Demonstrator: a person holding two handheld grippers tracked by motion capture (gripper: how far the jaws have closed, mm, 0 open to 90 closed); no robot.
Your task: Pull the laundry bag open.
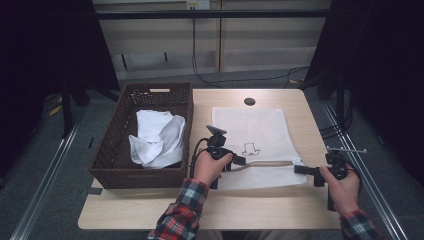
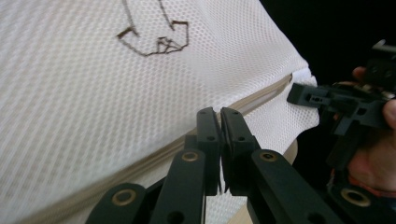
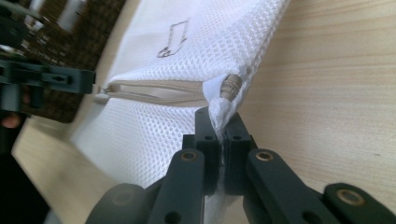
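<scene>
The white honeycomb-mesh laundry bag (image 1: 252, 135) lay flat at the wooden surface's (image 1: 150, 210) centre. The right gripper (image 3: 223, 122) pinched its corner at 4 o'clock. The left gripper's (image 2: 219, 116) jaws were closed over the beige zipper (image 2: 154, 151); their catch was hidden.

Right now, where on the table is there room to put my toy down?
The table is bare along the near edge, below the basket and the mesh bag. Around the zipper it's crowded, with the left gripper and right gripper.
</scene>
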